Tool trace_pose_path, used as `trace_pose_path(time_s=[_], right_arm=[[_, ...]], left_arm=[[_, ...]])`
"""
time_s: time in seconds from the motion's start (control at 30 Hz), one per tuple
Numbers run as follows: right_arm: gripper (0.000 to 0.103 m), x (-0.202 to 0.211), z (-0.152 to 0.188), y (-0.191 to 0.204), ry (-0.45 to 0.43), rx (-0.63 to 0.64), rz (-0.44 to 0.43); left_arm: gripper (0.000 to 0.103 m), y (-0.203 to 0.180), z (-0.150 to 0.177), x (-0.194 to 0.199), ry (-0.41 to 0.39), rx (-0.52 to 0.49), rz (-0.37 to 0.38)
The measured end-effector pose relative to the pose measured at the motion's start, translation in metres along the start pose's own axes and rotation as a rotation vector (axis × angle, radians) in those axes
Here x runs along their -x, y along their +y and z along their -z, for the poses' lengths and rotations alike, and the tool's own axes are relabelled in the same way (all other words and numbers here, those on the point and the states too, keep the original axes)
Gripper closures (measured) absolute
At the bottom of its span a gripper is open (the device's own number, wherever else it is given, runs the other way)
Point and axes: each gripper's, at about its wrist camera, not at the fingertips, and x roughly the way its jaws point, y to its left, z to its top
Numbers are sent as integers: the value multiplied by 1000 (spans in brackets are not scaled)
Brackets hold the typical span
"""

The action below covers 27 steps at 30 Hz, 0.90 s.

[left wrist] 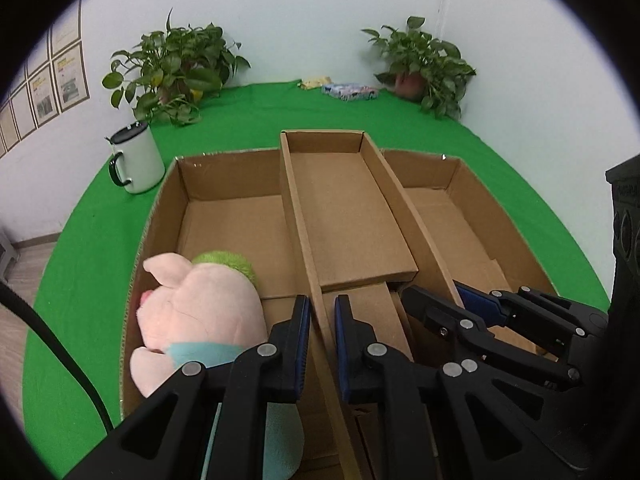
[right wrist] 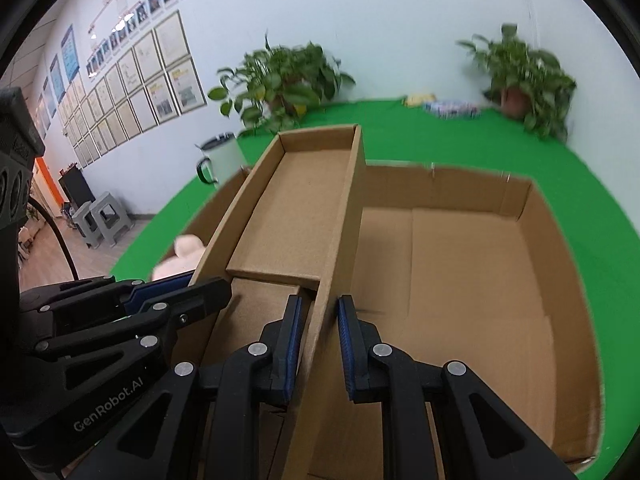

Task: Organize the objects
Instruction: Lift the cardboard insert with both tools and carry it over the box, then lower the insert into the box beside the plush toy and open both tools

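Grippers, left [left wrist: 322, 312] and right [right wrist: 319, 312], each clench opposite walls of narrow tray [left wrist: 344, 204].

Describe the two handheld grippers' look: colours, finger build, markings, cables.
Both the left gripper and right gripper are matte black plastic, with angular linkage fingers, silver rivet pivots and ribbed blue pads. White "GenRobot.AI" lettering runs along the left one's side. A black cable trails beside it.

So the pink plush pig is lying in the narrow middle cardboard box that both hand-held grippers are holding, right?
Not quite. In the left wrist view the pink plush pig lies in the large cardboard tray, left of the narrow cardboard box, which is empty.
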Motion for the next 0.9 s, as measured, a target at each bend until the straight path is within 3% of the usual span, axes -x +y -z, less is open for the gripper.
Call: trace_pose_path(time_s=[0.27, 0.67, 0.9], right_arm=[[88, -56, 16, -8, 92, -24, 6], [90, -94, 30, 18, 170, -10, -32], [90, -99, 26, 39, 201, -3, -14]], left_arm=[[91, 5, 12, -40, 115, 3, -12], [90, 14, 18, -29, 113, 12, -56], [90, 20, 22, -28, 111, 42, -32]])
